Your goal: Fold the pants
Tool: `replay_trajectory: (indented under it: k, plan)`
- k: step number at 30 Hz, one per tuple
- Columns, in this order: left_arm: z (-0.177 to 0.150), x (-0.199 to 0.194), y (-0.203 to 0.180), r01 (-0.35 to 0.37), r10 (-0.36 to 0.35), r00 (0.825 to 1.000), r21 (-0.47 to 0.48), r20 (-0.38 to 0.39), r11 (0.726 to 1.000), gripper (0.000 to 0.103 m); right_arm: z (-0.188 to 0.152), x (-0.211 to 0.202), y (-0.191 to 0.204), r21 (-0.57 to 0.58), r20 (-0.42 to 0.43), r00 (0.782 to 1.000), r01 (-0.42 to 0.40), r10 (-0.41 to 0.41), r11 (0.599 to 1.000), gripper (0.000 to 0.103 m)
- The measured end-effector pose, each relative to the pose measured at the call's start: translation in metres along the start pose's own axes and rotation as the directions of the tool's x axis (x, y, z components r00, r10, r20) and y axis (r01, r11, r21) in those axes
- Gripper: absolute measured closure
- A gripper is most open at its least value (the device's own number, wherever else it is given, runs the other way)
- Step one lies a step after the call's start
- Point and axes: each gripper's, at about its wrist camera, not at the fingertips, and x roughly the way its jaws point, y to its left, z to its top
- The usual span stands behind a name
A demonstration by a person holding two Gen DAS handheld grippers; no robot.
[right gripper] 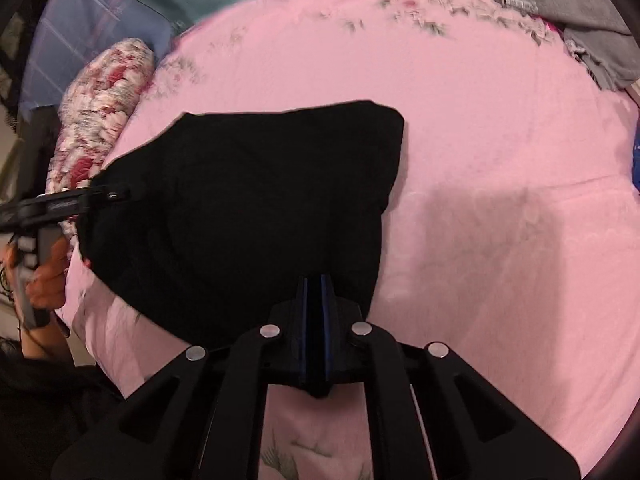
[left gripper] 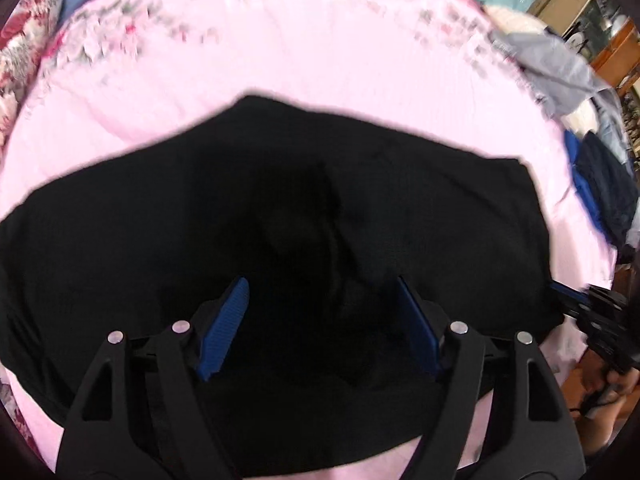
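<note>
Over black pants [left gripper: 280, 208]: left tongs [left gripper: 320, 320] level, spread; right tongs [right gripper: 315, 292] pinching pants edge.

Pink floral bedsheet [right gripper: 500, 200] carries black pants [right gripper: 248, 208], floral pillow [right gripper: 100, 112] and grey garment [right gripper: 592, 40]

One pair of black pants [right gripper: 256, 208], two grippers, one floral pillow [right gripper: 100, 96].
</note>
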Motion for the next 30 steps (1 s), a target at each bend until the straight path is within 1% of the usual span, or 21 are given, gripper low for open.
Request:
replay_trajectory:
  k: [4,6,9,11,12,13,14,15,16,17,18,19,20,21,23,25,26,27,28,29,30]
  plan:
    - [-0.003,-0.002,0.003,0.016,-0.016,1.000,-0.004,0.007,1.000,0.028,-0.009,-0.022,0.002,-0.005,-0.025,0.998,0.050,-0.050,0.999,0.095]
    - [-0.005,-0.006,0.006,0.023,-0.023,1.000,-0.015,0.017,1.000,0.028,0.007,-0.034,0.002,0.021,0.058,0.995,0.079,-0.080,0.997,0.091]
    - [-0.011,-0.013,0.013,0.034,-0.034,0.999,-0.029,0.025,0.999,0.027,0.034,-0.030,0.003,0.076,0.180,0.983,0.032,-0.045,0.997,0.086]
    - [-0.016,-0.020,0.021,0.038,-0.036,0.999,-0.040,0.040,0.998,0.026,0.053,-0.002,0.002,0.083,0.132,0.991,-0.004,-0.007,0.997,0.086]
    - [-0.018,-0.025,0.026,0.028,-0.026,0.998,-0.045,0.051,0.999,0.026,0.058,0.009,-0.003,0.076,0.099,0.995,0.007,-0.015,0.997,0.086]
    - [-0.022,-0.032,0.034,0.000,0.004,0.998,-0.058,0.070,0.998,0.026,0.066,0.023,-0.010,0.079,0.068,0.995,0.074,-0.079,0.994,0.086]
    - [-0.022,-0.037,0.039,-0.024,0.030,0.996,-0.071,0.085,0.997,0.026,0.070,0.031,-0.020,0.100,0.059,0.980,0.182,-0.189,0.978,0.084]
    - [-0.024,-0.042,0.046,-0.043,0.052,0.993,-0.088,0.104,0.995,0.026,0.073,0.031,-0.031,0.135,0.079,0.951,0.288,-0.300,0.948,0.082]
    - [-0.028,-0.049,0.056,-0.050,0.063,0.991,-0.104,0.118,0.993,0.026,0.072,0.023,-0.035,0.192,0.098,0.930,0.331,-0.353,0.924,0.081]
    - [-0.031,-0.054,0.064,-0.055,0.070,0.989,-0.123,0.127,0.991,0.026,0.066,0.014,-0.035,0.237,0.135,0.949,0.247,-0.284,0.940,0.081]
    - [-0.037,-0.060,0.078,-0.059,0.081,0.987,-0.158,0.138,0.986,0.026,0.060,0.007,-0.030,0.238,0.164,0.971,0.133,-0.175,0.962,0.080]
    - [-0.042,-0.064,0.088,-0.061,0.088,0.986,-0.185,0.144,0.981,0.025,0.054,0.003,-0.022,0.219,0.182,0.979,0.049,-0.090,0.975,0.079]
    - [-0.047,-0.068,0.101,-0.063,0.096,0.984,-0.213,0.150,0.975,0.023,0.044,0.001,-0.008,0.168,0.195,0.981,-0.013,-0.020,0.986,0.071]
    - [-0.051,-0.069,0.112,-0.074,0.111,0.983,-0.235,0.149,0.969,0.023,0.037,0.003,0.002,0.127,0.179,0.984,-0.031,0.008,0.991,0.061]
    - [-0.061,-0.067,0.137,-0.118,0.161,0.980,-0.306,0.117,0.945,0.023,0.026,0.019,0.008,0.073,0.095,0.995,-0.019,0.012,0.997,0.062]
    - [-0.072,-0.067,0.160,-0.106,0.156,0.982,-0.379,0.104,0.919,0.023,0.026,0.010,0.002,0.124,0.095,0.995,-0.006,-0.006,0.992,0.061]
    - [-0.076,-0.070,0.165,-0.083,0.137,0.984,-0.391,0.112,0.916,0.023,0.026,0.005,-0.001,0.166,0.080,0.991,0.092,-0.106,0.982,0.060]
    - [-0.080,-0.074,0.169,-0.058,0.118,0.985,-0.399,0.127,0.915,0.023,0.027,-0.003,-0.005,0.190,0.084,0.974,0.192,-0.211,0.963,0.058]
    - [-0.083,-0.078,0.170,-0.049,0.114,0.984,-0.401,0.138,0.915,0.023,0.025,-0.012,-0.005,0.189,0.113,0.968,0.203,-0.226,0.961,0.058]
    - [-0.086,-0.084,0.172,-0.059,0.128,0.981,-0.406,0.146,0.912,0.023,0.023,-0.017,-0.001,0.168,0.132,0.975,0.156,-0.179,0.973,0.058]
    - [-0.088,-0.088,0.173,-0.069,0.144,0.978,-0.414,0.152,0.908,0.023,0.020,-0.020,0.007,0.127,0.130,0.988,0.063,-0.080,0.990,0.058]
